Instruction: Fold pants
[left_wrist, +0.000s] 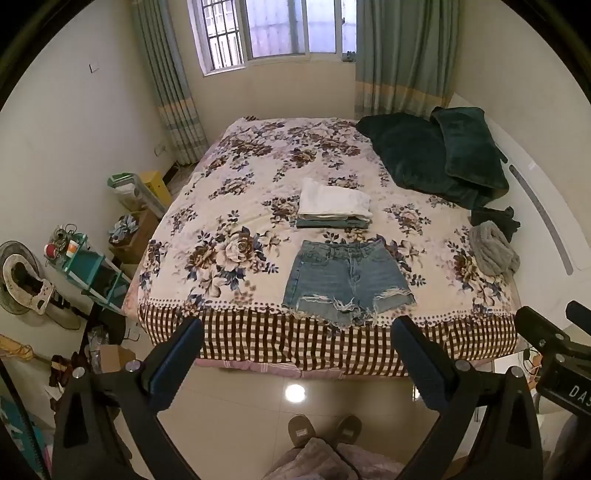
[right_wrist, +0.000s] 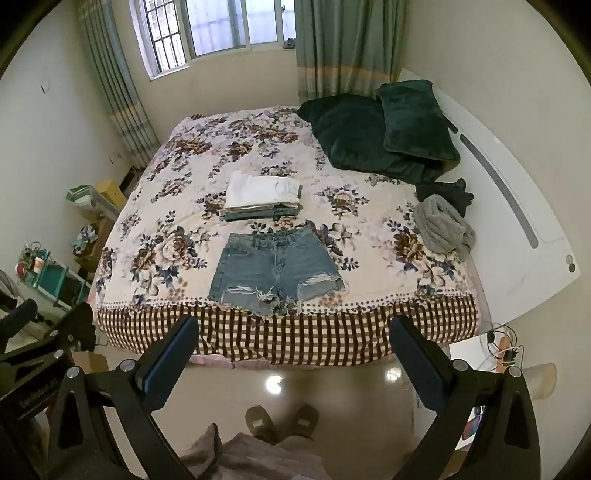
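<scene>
Blue denim shorts with frayed hems lie flat and unfolded at the near edge of the floral bedspread, waistband away from me; they also show in the right wrist view. My left gripper is open and empty, held above the floor short of the bed's edge. My right gripper is open and empty, at the same distance from the bed. Part of the right gripper shows in the left wrist view, and part of the left gripper in the right wrist view.
A stack of folded clothes, white on top, lies just beyond the shorts. A dark green blanket and pillow lie at the far right, with a grey rolled garment nearer. Shelves and clutter stand left of the bed. My slippered feet are on the tiled floor.
</scene>
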